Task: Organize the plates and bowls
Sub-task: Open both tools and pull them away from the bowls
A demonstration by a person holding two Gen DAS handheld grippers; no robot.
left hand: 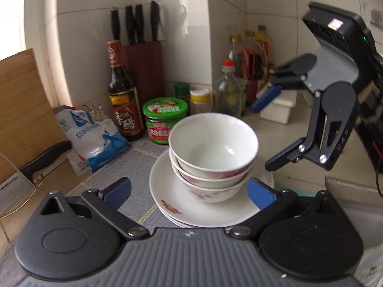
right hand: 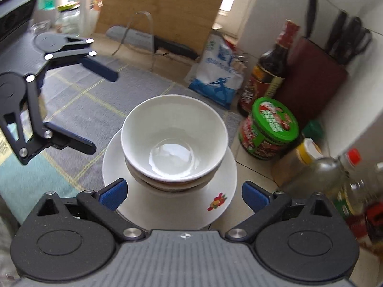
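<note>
Three nested bowls sit on my plate stack on the desk mat. Behind them stand a jar and sauce bottle; a knife block stands further back.

The top bowl looks like glossy white glazed ceramic, as does the plate stack beneath it. At their ten o'clock lies a matt woven grey cloth mat. At eleven o'clock leans a smooth wooden cutting board; at two o'clock stands a shiny dark glass vinegar bottle.
</note>
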